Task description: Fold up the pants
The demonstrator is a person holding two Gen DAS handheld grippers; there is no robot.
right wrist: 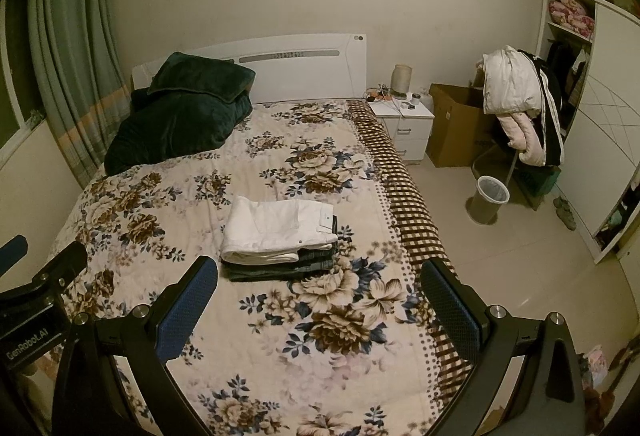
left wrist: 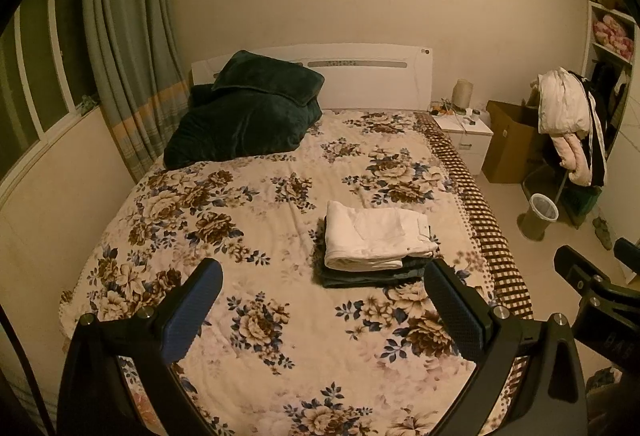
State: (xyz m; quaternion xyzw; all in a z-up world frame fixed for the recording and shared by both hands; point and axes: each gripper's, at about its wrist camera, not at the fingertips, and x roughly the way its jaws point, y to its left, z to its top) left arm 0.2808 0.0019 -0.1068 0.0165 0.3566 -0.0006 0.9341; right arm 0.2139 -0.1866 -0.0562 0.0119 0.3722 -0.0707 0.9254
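Folded white pants (left wrist: 376, 236) lie on top of a stack of folded dark pants (left wrist: 372, 274) on the flowered bedspread (left wrist: 256, 220), right of the bed's middle. The same white pants (right wrist: 276, 232) and dark stack (right wrist: 280, 268) show in the right wrist view. My left gripper (left wrist: 324, 300) is open and empty, held above the bed's foot, short of the stack. My right gripper (right wrist: 320, 296) is open and empty, also above the bed's foot, to the right of the stack. Each gripper shows at the edge of the other's view.
A dark green blanket and pillow (left wrist: 248, 115) lie at the bed's head on the left. A white nightstand (right wrist: 404, 123), a cardboard box (right wrist: 456, 123), a chair draped with clothes (right wrist: 520, 103) and a waste bin (right wrist: 488, 199) stand on the floor at right. A curtain (left wrist: 124, 47) hangs at left.
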